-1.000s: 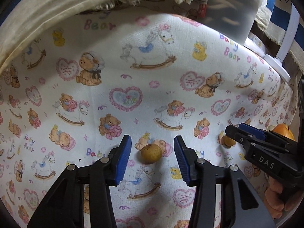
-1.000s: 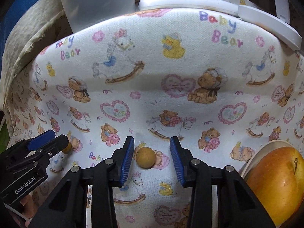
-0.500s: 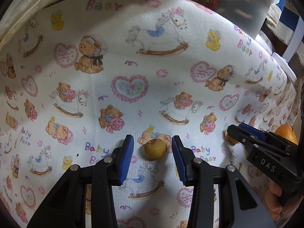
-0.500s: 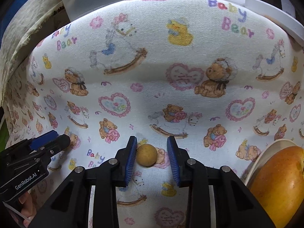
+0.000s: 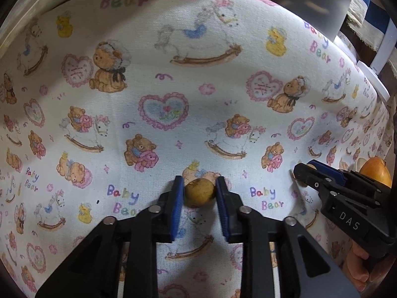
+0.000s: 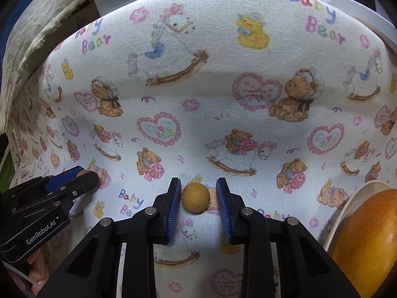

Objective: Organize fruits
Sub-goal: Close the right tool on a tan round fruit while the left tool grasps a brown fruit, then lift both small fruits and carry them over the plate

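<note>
Yellow-brown fruit (image 5: 200,192) between left hand-held gripper (image 5: 200,193) pads (touching)

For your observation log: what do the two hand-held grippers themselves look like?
Both grippers, left and right, have angular black plastic frames, silver rivets and ribbed blue pads. Seen from the other camera, one body reads "GenRobot.AI", the other "DAS". No cables or sleeves show.

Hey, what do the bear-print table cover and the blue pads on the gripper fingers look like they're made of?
The table cover looks like woven cotton or canvas, matte: a fine thread grid shows through the print. The blue pads look like ribbed rubber or soft plastic, dull-finished: fine parallel ridges run across their faces. Neither can be confirmed by sight alone.
</note>
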Demonstrator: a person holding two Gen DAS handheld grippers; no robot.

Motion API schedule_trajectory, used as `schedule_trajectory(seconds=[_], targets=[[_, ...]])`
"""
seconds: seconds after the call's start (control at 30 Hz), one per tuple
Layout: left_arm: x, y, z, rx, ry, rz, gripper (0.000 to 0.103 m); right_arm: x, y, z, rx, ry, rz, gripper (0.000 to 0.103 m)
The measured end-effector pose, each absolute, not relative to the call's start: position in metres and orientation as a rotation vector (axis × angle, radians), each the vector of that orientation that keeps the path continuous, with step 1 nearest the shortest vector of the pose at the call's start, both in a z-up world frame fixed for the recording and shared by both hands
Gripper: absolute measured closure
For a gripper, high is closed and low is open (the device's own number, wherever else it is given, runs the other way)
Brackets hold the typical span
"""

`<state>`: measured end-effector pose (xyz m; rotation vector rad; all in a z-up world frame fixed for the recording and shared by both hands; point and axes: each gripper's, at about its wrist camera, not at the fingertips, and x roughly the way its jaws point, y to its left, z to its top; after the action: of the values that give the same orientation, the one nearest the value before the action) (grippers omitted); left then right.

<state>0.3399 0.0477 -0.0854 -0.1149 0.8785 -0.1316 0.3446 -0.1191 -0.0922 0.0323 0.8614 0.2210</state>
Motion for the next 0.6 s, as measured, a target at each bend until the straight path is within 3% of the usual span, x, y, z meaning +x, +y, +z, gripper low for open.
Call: schedule_trajectory(seconds=[0.6], targets=[[0.334, 0.033, -0.084, -0.065, 0.825, -0.103, 0.079, 0.346, -0.120, -0.095, 0.034, 0.869, 0.220, 0.079]])
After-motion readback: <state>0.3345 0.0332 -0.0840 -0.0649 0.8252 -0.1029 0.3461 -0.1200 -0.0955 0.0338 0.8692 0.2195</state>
